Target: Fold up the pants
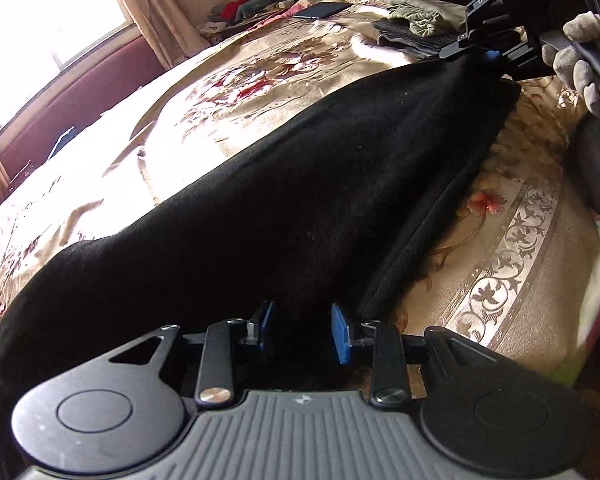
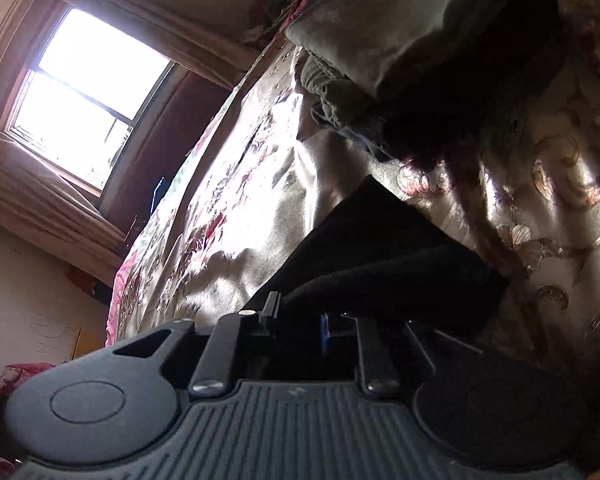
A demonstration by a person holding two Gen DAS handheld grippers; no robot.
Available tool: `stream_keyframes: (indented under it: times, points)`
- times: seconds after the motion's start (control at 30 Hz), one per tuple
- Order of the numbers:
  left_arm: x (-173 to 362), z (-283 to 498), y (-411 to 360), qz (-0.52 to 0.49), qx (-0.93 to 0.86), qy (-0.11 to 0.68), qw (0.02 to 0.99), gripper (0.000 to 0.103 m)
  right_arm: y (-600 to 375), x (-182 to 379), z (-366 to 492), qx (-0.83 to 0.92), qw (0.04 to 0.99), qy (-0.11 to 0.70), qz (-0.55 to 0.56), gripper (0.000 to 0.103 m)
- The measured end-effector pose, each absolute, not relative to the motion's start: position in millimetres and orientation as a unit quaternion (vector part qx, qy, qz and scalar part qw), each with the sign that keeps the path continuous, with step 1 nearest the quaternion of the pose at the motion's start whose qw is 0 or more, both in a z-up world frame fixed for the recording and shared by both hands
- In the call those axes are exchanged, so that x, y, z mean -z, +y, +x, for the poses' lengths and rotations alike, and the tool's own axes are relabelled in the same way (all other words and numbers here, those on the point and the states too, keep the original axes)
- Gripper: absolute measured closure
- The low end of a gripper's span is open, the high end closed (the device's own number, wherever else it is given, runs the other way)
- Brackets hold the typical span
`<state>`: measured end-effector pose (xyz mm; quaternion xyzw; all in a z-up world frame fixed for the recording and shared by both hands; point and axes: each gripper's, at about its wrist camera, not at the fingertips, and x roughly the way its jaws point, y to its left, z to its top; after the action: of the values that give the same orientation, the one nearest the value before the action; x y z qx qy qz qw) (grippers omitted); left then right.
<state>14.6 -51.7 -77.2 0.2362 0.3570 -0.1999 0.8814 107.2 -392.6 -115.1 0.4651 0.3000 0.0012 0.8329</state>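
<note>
I have the black pants [image 1: 300, 208] lying on the bed [image 1: 260, 92], spread in a long dark strip across the floral satin cover, and by their look they are already folded lengthwise, one leg over the other, with a doubled edge running along the side nearest me. My left claw [image 1: 302, 336] sits at the near end of the strip with its blue pads apart; black cloth lies between and under them, but the pads do not press on it, so I read that end as let go. At the far end my right claw [image 1: 490, 54] reaches in from a gloved hand [image 1: 580, 56], and from its own camera the jaws stand apart too, with a corner of the pants just ahead of them and a raised roll of cloth running up to the fingers; I cannot see any pinch there. So I judge the first fold done and laid down, and what is left is the crosswise folding: bringing one end over toward the other, perhaps twice, then flattening the bundle. Further up the bed a pile of other clothes [image 1: 416, 20] lies beside a dark phone [image 1: 320, 10], well apart from my near claw.
</note>
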Motion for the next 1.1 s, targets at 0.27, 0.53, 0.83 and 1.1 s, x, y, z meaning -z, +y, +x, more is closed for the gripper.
stream_keyframes:
  times: [0.27,0.53,0.83,1.1]
  points:
    - [63,11,-61,0.243,0.215,0.345,0.881,0.057,-397,55,100,-0.053,0.863,0.258,0.431,0.098]
    - [76,-5,-61,0.258,0.225,0.357,0.869,0.056,-408,110,85,0.018,0.814,0.363,0.452,0.091]
    - [76,-9,-58,0.247,0.221,0.360,0.872,0.056,-415,82,93,-0.002,0.847,0.307,0.434,0.091]
    - [71,-11,-62,0.251,0.238,0.350,0.871,0.056,-422,74,90,0.080,0.862,0.345,0.362,0.088]
